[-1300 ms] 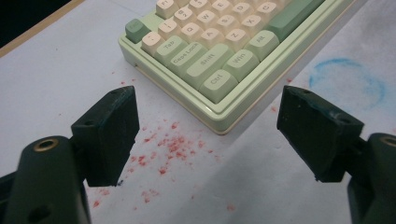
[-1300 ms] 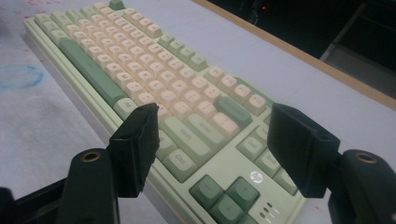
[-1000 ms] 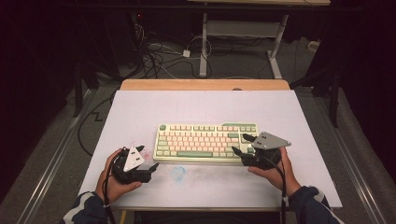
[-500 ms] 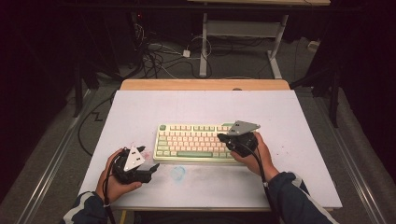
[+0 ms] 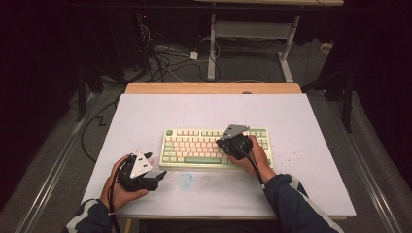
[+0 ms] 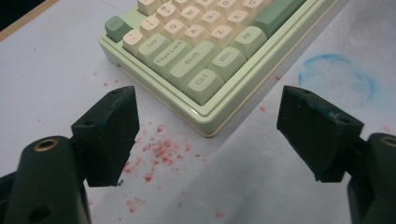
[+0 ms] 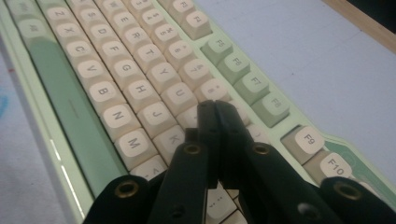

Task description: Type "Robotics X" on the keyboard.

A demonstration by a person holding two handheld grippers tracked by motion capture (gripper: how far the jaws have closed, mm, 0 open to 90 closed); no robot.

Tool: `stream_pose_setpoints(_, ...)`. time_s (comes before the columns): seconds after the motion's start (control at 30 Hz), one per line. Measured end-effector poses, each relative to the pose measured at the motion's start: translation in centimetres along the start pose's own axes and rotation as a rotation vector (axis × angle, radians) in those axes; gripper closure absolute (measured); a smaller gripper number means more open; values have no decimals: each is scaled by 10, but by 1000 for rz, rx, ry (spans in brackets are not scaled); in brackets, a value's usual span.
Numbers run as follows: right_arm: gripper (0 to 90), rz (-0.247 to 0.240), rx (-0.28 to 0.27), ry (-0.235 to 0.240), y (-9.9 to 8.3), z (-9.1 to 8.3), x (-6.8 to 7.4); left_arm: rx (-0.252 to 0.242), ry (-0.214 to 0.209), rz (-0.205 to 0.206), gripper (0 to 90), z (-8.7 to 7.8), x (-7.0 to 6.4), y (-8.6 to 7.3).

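The right gripper (image 5: 227, 142), jaws pressed together, hovers over the keyboard (image 5: 194, 145) keys. The left gripper (image 5: 158, 175), jaws spread, rests on the tabletop (image 5: 301, 121) near the keyboard's corner.

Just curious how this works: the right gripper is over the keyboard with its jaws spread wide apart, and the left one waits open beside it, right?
Not quite. The right gripper has its jaws closed together over the keyboard, as the right gripper view shows. The left gripper does wait open beside it.
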State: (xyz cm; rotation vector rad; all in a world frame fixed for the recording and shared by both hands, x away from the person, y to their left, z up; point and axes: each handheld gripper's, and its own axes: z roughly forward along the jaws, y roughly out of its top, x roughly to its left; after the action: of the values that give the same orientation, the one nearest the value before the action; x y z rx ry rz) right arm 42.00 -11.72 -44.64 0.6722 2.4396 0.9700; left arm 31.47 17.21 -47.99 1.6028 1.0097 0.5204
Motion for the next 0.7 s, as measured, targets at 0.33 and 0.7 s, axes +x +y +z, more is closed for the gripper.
stream_pose_setpoints(0.33,900,2,44,1,-1,3,-1,16,-5,1,199,2,-1,-2)
stream_pose_setpoints(0.7,900,22,-35,4,-1,-11,-4,24,2,8,201,2,-1,-2)
